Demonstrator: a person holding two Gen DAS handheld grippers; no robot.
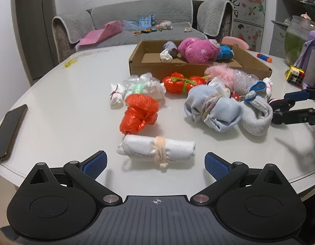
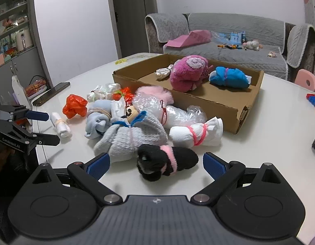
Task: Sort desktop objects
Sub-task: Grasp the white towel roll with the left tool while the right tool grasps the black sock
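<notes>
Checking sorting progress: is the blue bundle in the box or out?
In: the blue bundle lies inside the cardboard box, beside the pink one.

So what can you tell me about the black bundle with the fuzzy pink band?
The black bundle looks like soft rolled fabric, maybe a sock, tied round the middle with a fluffy pink band. It lies on its side on the white table, just ahead of the open right gripper, which isn't touching it. It lies right against the grey bundle behind it.
</notes>
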